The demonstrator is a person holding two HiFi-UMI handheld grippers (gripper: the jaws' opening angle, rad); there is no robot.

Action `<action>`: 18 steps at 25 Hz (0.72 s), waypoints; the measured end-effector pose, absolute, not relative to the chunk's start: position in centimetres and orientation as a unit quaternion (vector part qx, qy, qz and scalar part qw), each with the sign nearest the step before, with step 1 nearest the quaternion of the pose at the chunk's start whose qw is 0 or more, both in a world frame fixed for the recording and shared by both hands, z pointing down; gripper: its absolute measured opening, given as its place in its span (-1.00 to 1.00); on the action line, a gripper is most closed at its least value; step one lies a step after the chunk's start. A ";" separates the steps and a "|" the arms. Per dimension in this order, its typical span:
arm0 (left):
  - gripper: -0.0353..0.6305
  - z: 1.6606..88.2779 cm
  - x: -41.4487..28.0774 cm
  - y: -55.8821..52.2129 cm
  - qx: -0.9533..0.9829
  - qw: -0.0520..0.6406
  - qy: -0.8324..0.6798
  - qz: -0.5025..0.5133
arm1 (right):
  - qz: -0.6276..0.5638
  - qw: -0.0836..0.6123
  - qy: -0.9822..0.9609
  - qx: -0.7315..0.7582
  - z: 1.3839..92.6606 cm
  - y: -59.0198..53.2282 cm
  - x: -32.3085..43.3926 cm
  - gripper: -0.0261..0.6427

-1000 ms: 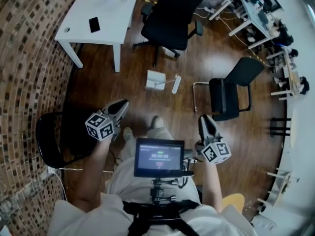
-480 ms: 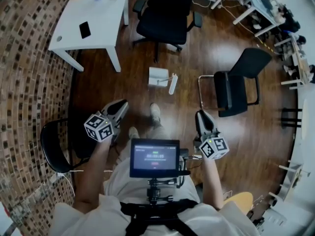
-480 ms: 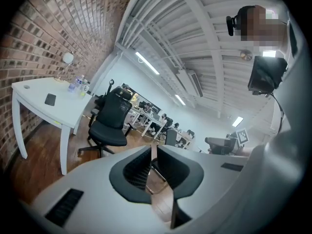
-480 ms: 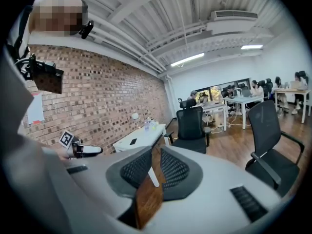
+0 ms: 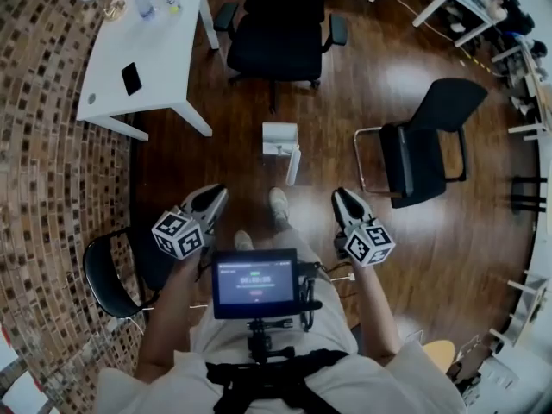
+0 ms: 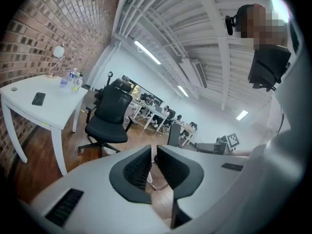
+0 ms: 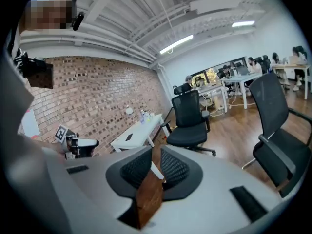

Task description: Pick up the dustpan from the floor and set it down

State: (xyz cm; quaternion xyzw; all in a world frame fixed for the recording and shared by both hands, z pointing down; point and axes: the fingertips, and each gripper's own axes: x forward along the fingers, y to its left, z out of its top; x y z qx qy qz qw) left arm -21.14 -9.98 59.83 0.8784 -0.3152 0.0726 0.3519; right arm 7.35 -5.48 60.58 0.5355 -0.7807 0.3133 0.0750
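My left claw is clenched on nothing, at 11 o'clock. The dustpan lies on the floor at 12 o'clock, well apart from both claws, handle toward me (whether its pan holds anything, I can't tell). My right claw, at 1 o'clock, is clenched empty too. I'd judge this the reach: spread 1 claw, come down low, and close squarely across the handle. The bottles on the table at 10 o'clock are too small to read.
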 end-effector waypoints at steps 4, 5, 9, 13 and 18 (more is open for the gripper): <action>-0.80 61.1 -18.8 -11.7 0.872 0.363 -0.315 0.092 | 0.354 0.079 -0.787 0.499 64.5 -7.2 7.7 -0.73; -0.80 61.5 -18.3 -12.0 0.871 0.365 -0.315 0.099 | 0.365 0.079 -0.789 0.487 65.5 -7.6 7.5 -0.71; -0.80 63.6 -16.2 -12.8 0.866 0.367 -0.312 0.133 | 0.405 0.089 -0.793 0.447 69.4 -9.3 7.0 -0.52; -0.79 64.9 -14.7 -13.4 0.860 0.373 -0.313 0.151 | 0.428 0.103 -0.795 0.416 72.2 -11.1 6.2 -0.42; -0.80 65.8 -14.0 -13.7 0.850 0.382 -0.321 0.168 | 0.467 0.095 -0.787 0.392 75.5 -13.1 5.1 -0.29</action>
